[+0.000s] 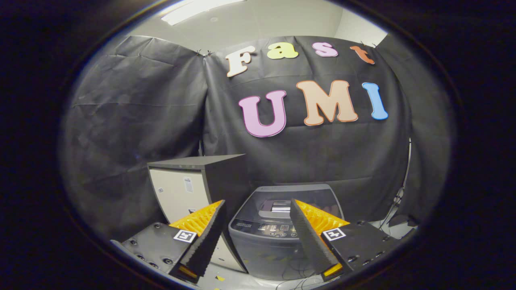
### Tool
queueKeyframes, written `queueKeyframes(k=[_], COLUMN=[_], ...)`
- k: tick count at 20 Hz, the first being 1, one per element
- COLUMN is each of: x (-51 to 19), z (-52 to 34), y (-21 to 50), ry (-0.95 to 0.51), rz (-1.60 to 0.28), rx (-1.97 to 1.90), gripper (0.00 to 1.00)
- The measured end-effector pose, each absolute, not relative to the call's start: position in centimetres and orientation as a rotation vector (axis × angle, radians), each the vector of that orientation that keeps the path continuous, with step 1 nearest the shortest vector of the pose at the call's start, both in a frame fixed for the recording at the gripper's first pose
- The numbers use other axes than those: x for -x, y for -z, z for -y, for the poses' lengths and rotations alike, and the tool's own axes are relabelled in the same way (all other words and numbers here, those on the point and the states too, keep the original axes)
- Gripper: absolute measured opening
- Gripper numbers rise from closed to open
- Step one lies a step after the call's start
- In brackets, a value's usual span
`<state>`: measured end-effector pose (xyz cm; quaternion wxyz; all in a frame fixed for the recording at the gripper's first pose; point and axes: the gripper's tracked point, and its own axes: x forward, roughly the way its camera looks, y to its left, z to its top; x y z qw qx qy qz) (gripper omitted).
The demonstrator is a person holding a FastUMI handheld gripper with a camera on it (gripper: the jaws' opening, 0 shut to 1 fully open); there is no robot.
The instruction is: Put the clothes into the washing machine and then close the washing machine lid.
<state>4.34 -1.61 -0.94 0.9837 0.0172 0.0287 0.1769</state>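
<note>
1. The gripper [258, 203] is seen with its two fingers spread well apart, and nothing is held between them.
2. The washing machine [278, 237] is found straight ahead at twelve o'clock of the fingers, framed in the gap between them and standing beyond their tips.
3. Its lid [292, 197] appears to be lying shut over the tub, though this cannot be settled through the dark glass.
4. A control panel [268, 228] is seen along the machine's near edge.
5. A pale cabinet [193, 189] with a dark top is placed just beside the machine, at about ten o'clock of the fingers.
6. Cables [397, 201] are seen hanging at about two o'clock, against the black cloth wall [133, 121].
</note>
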Motion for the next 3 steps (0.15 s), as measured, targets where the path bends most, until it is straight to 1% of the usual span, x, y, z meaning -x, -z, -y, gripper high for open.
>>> queueKeyframes(k=[3], x=[-4.14], z=[1.64], y=[0.64], ry=[-0.357], rz=[-0.049], rx=[-0.024], gripper=[0.98])
